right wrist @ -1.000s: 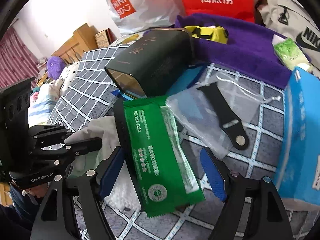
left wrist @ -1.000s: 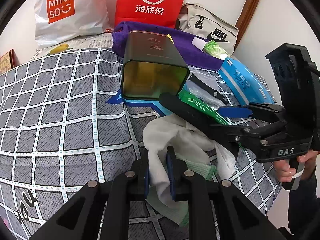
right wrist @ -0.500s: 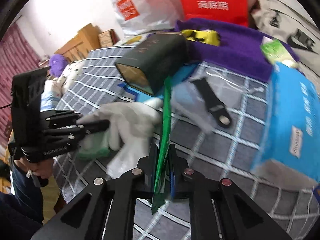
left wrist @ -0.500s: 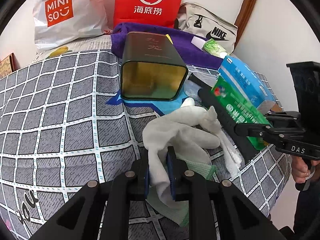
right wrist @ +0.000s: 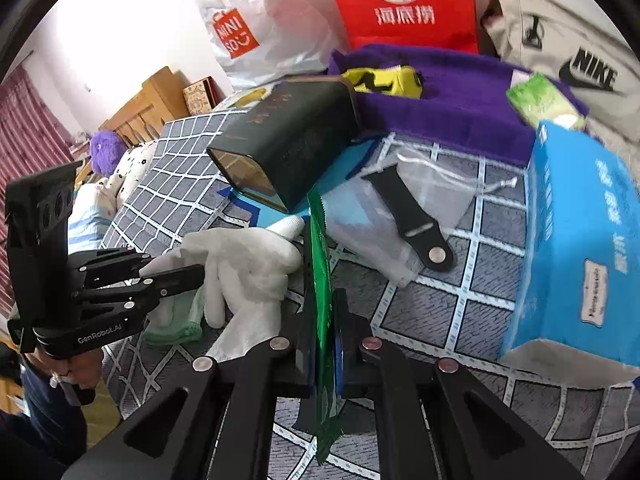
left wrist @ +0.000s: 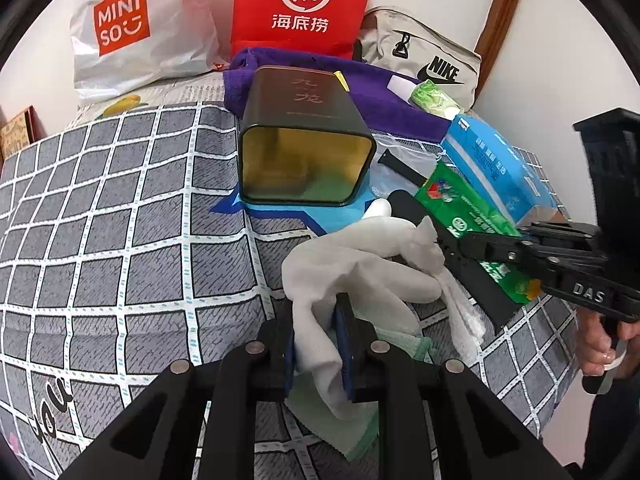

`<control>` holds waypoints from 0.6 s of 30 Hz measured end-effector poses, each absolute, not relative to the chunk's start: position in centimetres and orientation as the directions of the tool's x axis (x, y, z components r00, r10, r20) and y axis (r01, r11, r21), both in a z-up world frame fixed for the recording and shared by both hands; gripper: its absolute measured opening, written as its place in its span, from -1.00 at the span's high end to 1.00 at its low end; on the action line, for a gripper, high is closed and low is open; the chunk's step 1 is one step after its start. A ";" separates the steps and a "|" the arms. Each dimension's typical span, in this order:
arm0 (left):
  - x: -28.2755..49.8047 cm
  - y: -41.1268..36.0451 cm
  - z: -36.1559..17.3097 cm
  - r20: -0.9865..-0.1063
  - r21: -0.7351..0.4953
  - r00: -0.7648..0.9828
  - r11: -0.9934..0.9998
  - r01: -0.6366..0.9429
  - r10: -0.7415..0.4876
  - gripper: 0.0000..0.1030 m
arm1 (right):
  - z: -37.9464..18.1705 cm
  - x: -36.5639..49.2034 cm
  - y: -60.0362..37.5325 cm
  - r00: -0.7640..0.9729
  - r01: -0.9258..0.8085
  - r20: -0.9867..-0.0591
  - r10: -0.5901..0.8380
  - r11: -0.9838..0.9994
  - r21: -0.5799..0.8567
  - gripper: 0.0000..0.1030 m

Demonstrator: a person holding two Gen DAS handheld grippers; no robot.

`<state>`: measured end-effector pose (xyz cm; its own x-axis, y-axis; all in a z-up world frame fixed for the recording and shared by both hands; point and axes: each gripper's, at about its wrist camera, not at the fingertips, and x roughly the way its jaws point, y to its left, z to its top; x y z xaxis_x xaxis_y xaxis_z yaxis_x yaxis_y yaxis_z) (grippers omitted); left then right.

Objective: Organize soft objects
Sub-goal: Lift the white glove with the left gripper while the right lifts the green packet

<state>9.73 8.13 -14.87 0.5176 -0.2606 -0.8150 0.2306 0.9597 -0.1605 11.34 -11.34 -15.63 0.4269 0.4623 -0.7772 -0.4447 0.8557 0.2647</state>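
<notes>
Left tongs [left wrist: 316, 344] clamp one white glove [left wrist: 360, 268], right tongs [right wrist: 324, 344] one green packet [right wrist: 322, 280], beside one open tin [left wrist: 304, 140].

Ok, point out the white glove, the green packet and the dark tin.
white glove [left wrist: 360, 268], left wrist view, on its bunched palm.
green packet [right wrist: 321, 280], right wrist view, on its edge above the clamp.
dark tin [left wrist: 306, 100], left wrist view, on its top face.

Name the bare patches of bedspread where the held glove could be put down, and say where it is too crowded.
The widest bare stretch of bedspread lies left of the tin, running toward the white bag. A smaller patch sits between the strap and the tissue box. Crowded: around the glove, green packet and purple towel.
</notes>
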 end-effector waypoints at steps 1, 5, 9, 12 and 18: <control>9.8 8.2 -14.8 -0.814 -0.164 0.518 0.960 0.227 -0.261 0.67 | -15.4 11.0 -11.4 0.435 -0.449 -0.774 0.460 0.856 0.256 0.88; 9.5 8.3 -14.1 -0.811 -0.167 0.525 0.962 0.218 -0.260 0.74 | -14.4 10.2 -12.4 0.473 -0.433 -0.765 0.437 0.871 0.230 0.88; 8.5 8.6 -12.1 -0.785 -0.157 0.567 0.965 0.211 -0.251 0.74 | -13.0 9.5 -14.3 0.510 -0.401 -0.753 0.416 0.889 0.219 0.88; 7.9 8.6 -10.5 -0.767 -0.148 0.592 0.966 0.210 -0.246 0.74 | -12.2 9.0 -15.4 0.530 -0.391 -0.741 0.412 0.894 0.218 0.88; 6.9 7.9 -9.3 -0.767 -0.114 0.599 0.968 0.225 -0.230 0.74 | -13.2 8.3 -16.3 0.521 -0.373 -0.765 0.379 0.907 0.195 0.88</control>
